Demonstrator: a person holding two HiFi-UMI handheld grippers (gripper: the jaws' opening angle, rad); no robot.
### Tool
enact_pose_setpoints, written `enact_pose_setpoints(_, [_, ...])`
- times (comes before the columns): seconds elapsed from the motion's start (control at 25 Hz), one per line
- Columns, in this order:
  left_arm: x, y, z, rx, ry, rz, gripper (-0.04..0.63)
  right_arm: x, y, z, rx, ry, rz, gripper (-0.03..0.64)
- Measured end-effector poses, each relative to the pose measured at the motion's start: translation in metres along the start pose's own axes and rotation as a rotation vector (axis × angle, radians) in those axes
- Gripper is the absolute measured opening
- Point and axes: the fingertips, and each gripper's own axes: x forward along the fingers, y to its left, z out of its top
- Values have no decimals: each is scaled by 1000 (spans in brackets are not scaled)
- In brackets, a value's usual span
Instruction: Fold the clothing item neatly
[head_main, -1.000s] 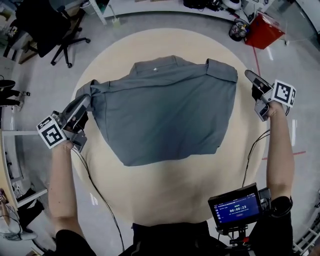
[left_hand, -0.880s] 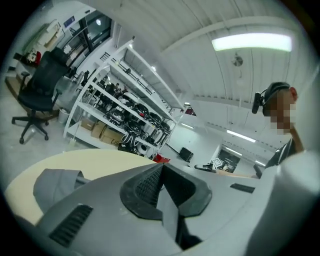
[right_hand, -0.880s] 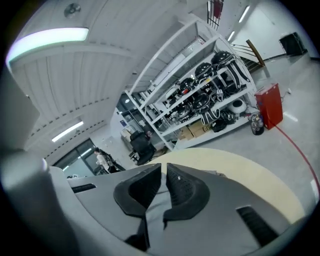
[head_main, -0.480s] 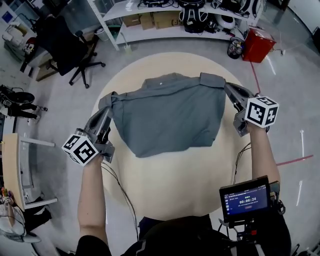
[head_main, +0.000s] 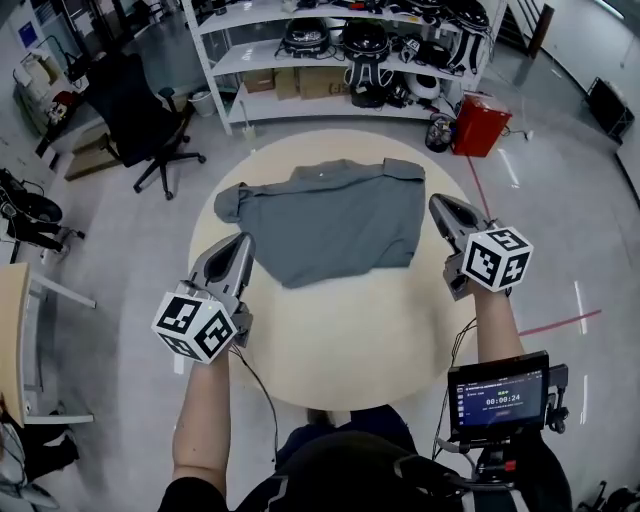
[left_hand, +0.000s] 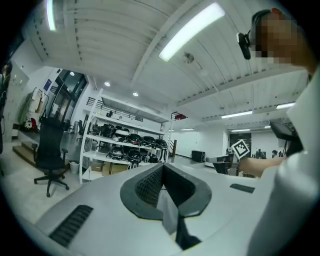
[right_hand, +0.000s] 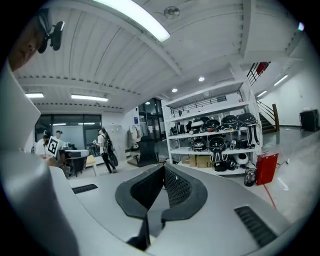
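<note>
A grey short-sleeved shirt lies spread on the round beige table, collar at the far side, its left sleeve bunched at the table's left edge. My left gripper is held up off the table, near the shirt's lower left corner, jaws shut with nothing between them. My right gripper is raised just right of the shirt's right edge, also shut and empty. In the left gripper view the left gripper points out into the room, pads closed together. The right gripper shows the same in its own view.
White shelves with helmets stand behind the table. A red bin sits on the floor at the far right, a black office chair at the far left. A small monitor hangs at my right side.
Both grippers have come off the shirt's sleeves and lifted back toward me. The shirt now lies free on the table. The head view has pulled up and back.
</note>
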Motion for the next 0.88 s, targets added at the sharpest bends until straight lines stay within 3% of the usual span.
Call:
enact_pose_setpoints(0.16, [-46,-43,1,53,14,-56,-2,-48,54,-7,-72,-15,-12,9])
enact_pose_setpoints(0.28, [-85,-78,3,57,-4,-65,-2,-93,92,-15,-53,-24,7,9])
enact_pose_setpoints(0.44, [-127,-120,-2,46,-20,-23,-2,-146,122,-17,-21,-48,49,9])
enact_pose_setpoints(0.6, [-161,-174,-9,135,-7,37,0,-195,146,-38,-58,-24,81,9])
enact_pose_setpoints(0.72, [-189,-225,-10,92,-27,54,0,-239,165,-58,-53,-12,149,9])
enact_pose_setpoints(0.88, [-208,-266,-28,77,5,65,0,-285,165,-71,-94,-14,129,9])
